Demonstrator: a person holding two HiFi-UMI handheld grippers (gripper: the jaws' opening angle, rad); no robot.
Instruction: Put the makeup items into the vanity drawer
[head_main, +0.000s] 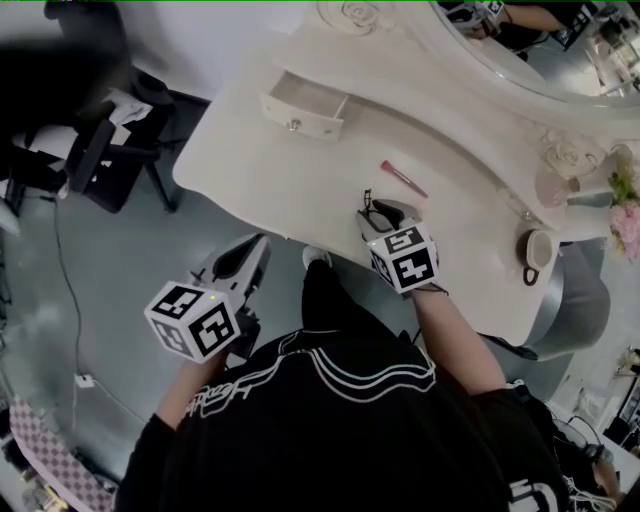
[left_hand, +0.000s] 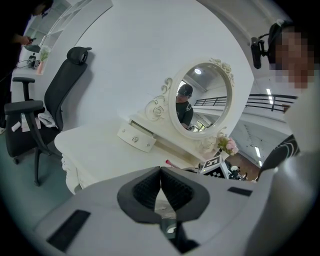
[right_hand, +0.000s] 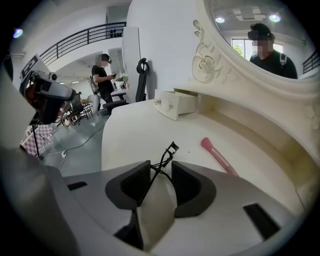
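Right gripper (right_hand: 161, 172) low over the worktop (head_main: 300, 180), near its front edge. We see the black eyelash curler (right_hand: 165, 157) standing in the gap between the jaws: its handles cross from one pad to the other and appear to touch both, and its curling head pokes out past the tips, toward the drawer (right_hand: 175, 105). We read the jaws as partly closed and gripping the curler. A pink brush (right_hand: 220, 156) lies flat on the worktop just right of the jaws, apart from them. The drawer stands pulled open at the worktop's far left. Left gripper (left_hand: 161, 172) hangs off the worktop, jaws closed together, nothing between them.
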